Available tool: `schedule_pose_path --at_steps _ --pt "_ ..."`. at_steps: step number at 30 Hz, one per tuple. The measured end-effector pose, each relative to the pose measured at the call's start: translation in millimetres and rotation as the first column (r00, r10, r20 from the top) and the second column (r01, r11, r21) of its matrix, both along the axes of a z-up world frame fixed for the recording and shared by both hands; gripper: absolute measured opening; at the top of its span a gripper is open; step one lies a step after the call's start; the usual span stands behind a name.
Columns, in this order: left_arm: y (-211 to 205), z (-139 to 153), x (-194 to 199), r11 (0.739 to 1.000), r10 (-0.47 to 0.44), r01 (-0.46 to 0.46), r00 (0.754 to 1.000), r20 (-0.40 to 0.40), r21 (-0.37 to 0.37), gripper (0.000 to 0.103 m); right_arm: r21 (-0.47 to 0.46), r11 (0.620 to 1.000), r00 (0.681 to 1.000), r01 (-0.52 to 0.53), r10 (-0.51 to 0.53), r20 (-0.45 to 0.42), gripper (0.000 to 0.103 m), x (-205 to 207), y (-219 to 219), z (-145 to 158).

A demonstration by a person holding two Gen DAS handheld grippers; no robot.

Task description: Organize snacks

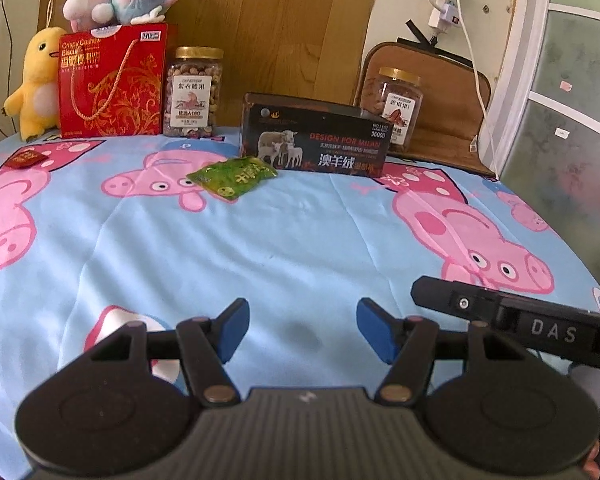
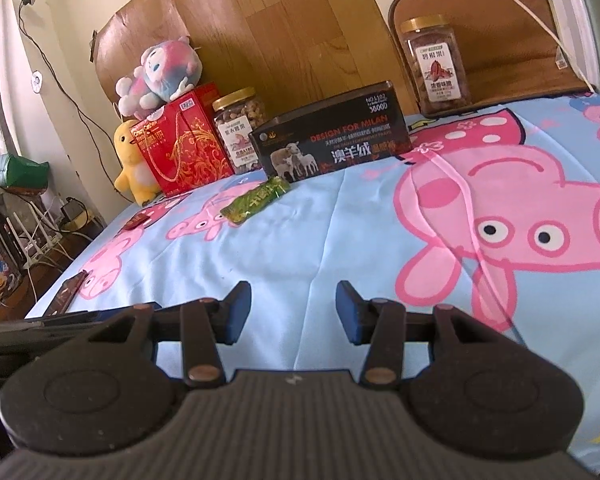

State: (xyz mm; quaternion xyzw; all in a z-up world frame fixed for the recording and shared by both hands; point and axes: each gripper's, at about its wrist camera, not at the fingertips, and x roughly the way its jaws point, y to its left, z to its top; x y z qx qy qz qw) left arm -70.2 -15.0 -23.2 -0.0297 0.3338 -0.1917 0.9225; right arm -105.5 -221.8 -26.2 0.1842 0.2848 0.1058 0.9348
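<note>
While both tongs hang spread and empty over the pig-print cloth (image 1: 300,248), the left gripper (image 1: 302,330) and right gripper (image 2: 292,310) touch nothing. The green snack packet (image 1: 233,176) lies flat at 12 o'clock from each, just before the black box (image 1: 316,140). A small red packet (image 1: 25,159) lies at 10 o'clock, well apart.

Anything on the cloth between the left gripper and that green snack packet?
No. In the left wrist view only bare pig-print cloth lies between the open left gripper and the green snack packet.
</note>
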Motion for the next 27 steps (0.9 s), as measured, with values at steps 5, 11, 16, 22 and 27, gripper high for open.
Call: schedule_pose_path --at_steps 5,11,16,22,27 --pt "0.5 -1.1 2.7 1.000 -0.001 0.001 1.000 -0.004 0.002 0.061 0.005 1.000 1.000 -0.005 0.005 -0.009 0.050 2.2 -0.4 -1.3" --pt "2.0 -2.4 5.2 1.000 0.001 -0.001 1.000 -0.005 0.003 0.061 0.006 1.000 1.000 -0.016 0.016 -0.013 0.050 6.2 1.2 -3.0" --pt "8.4 -2.5 7.9 1.000 0.013 -0.013 1.000 0.002 -0.009 0.061 0.001 0.999 0.999 -0.033 0.033 -0.016 0.050 9.6 4.3 -3.9" --pt "38.0 -0.9 23.3 0.995 0.090 -0.089 0.996 0.018 -0.040 0.061 -0.011 0.993 0.993 -0.116 0.116 -0.011 0.050 30.9 9.2 -0.7" --pt "74.7 -3.0 47.7 0.980 0.184 -0.184 0.983 -0.003 -0.077 0.061 0.013 0.972 0.971 -0.236 0.236 -0.034 0.050 85.8 19.4 6.8"
